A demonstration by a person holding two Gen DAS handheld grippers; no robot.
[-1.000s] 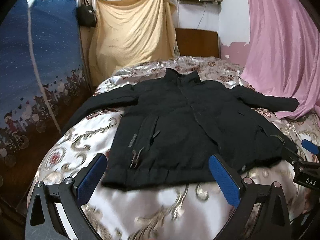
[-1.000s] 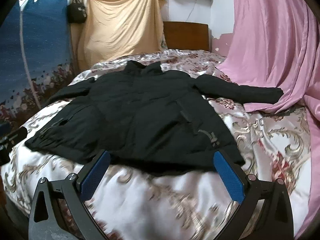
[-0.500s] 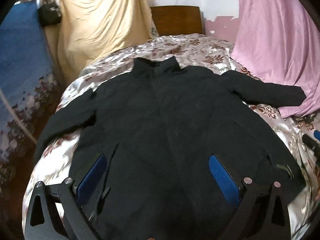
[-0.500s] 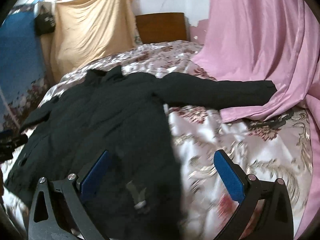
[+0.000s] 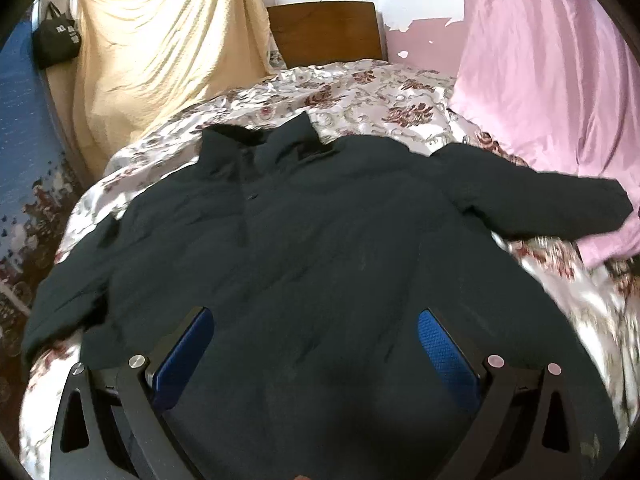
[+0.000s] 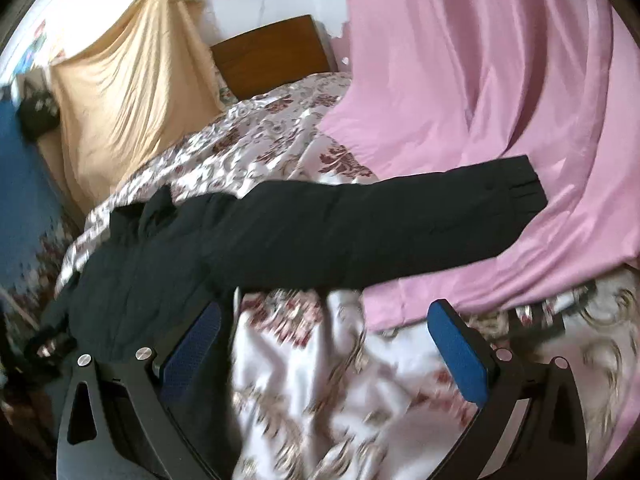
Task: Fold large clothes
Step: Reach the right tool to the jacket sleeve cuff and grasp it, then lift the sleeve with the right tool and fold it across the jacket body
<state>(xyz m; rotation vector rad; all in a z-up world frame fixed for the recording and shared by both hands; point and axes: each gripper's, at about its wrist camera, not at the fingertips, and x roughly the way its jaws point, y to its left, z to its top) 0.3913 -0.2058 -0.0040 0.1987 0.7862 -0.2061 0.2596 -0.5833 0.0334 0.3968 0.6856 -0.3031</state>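
Both the left gripper [image 5: 312, 344] and right gripper [image 6: 328, 340] hang spread wide, grasping nothing. Beyond them the black jacket [image 5: 320, 240] lies flat on the floral bedspread [image 6: 304, 380]; it looks bulky, soft and limp (likely slippery on satin), so pinch the outstretched sleeve [image 6: 380, 224] near its cuff.

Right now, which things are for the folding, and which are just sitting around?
For the folding:
- big black padded jacket, spread flat
- its long outstretched sleeve
- left gripper and right gripper, both open

Just around:
- flowery satin bedspread
- pink draped sheet
- yellow hanging cloth
- brown wooden headboard
- small black bag
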